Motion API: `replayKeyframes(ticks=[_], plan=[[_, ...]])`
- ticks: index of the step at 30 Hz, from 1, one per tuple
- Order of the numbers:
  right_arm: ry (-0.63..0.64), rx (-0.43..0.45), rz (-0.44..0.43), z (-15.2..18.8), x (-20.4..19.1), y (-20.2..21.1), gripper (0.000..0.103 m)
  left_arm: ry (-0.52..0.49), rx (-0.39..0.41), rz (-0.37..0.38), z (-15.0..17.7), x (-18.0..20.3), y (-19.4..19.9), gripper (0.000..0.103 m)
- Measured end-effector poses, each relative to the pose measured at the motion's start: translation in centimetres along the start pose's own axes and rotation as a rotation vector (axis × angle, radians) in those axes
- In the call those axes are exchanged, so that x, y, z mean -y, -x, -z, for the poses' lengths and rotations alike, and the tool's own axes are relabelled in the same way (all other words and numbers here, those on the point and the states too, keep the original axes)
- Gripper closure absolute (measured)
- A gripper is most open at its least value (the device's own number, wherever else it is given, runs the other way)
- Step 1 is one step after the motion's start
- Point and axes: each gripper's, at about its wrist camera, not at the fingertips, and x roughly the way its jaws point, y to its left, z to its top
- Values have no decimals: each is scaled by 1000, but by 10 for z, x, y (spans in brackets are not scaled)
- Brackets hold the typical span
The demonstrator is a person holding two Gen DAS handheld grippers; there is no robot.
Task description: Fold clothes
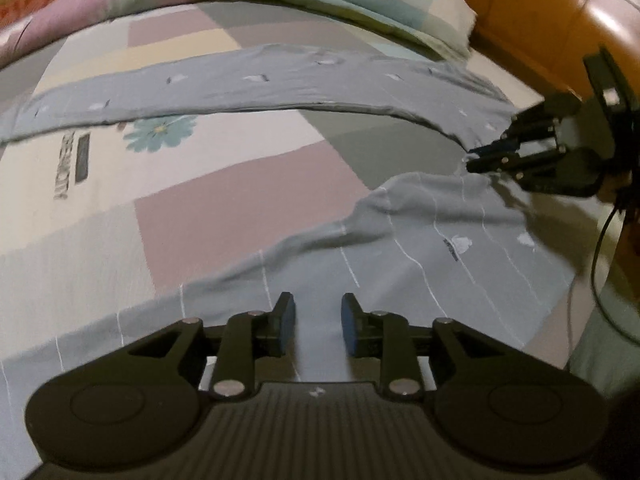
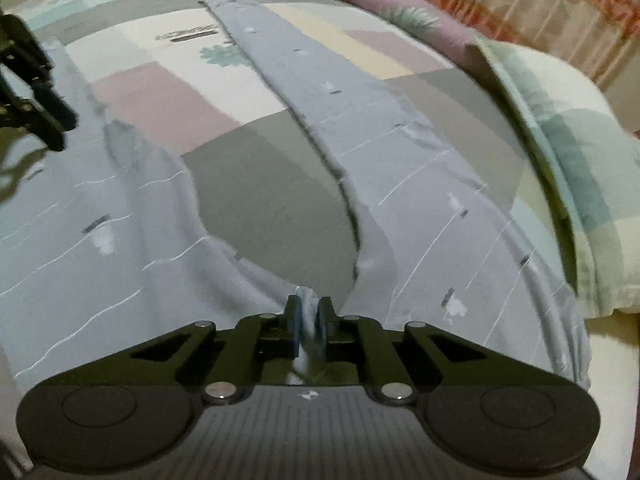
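Note:
Grey-blue pyjama trousers with thin white lines lie spread on the bed. One leg stretches across the far side, the other leg runs under my left gripper. My left gripper hovers open just over that near leg, nothing between its blue pads. My right gripper is shut on a bunched fold of the trousers at the crotch, where the two legs meet. From the left wrist view the right gripper shows at the right, pinching the cloth edge. The left gripper appears at the upper left of the right wrist view.
The patchwork bed sheet shows between the legs. A pale checked pillow lies beyond the far leg, beside a wooden headboard. A purple blanket is bunched at the back. A black cable hangs from the right gripper.

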Motion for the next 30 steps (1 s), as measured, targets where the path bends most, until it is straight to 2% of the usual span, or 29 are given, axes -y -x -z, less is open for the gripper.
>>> replayKeyframes(ticks=[1, 3, 4, 5, 7, 9, 10, 15, 18, 22, 24, 28, 30], plan=[[-18, 13, 24, -2, 1, -3, 93, 12, 0, -2, 1, -2, 1, 77], [-122, 55, 126, -7, 12, -6, 92, 36, -1, -6, 4, -7, 4, 77], [-187, 47, 102, -9, 20, -7, 91, 48, -1, -7, 6, -9, 5, 77], [-251, 39, 78, -11, 29, -8, 88, 59, -1, -9, 7, -11, 6, 77], [-268, 46, 78, -11, 29, -1, 80, 70, 10, -18, 11, -15, 14, 77], [-257, 73, 91, -10, 22, 14, 61, 85, 24, -43, 17, -23, 23, 76], [-254, 86, 92, -10, 18, 22, 59, 97, 27, -57, 20, -28, 27, 76], [-273, 100, 19, -3, -14, 52, 53, 210, 3, -139, 48, -63, 35, 76], [-306, 85, -31, 5, -34, 60, 52, 302, -14, -157, 72, -84, 42, 74], [-381, 45, -125, 20, -57, 64, 52, 409, 42, -215, 96, -106, 71, 74], [-394, 25, -129, 25, -67, 66, 52, 463, 70, -245, 108, -117, 85, 73], [-457, 43, -134, 30, -77, 80, 51, 570, 127, -303, 132, -139, 114, 71], [-486, 56, -132, 31, -78, 86, 48, 678, 147, -305, 149, -153, 121, 69]])
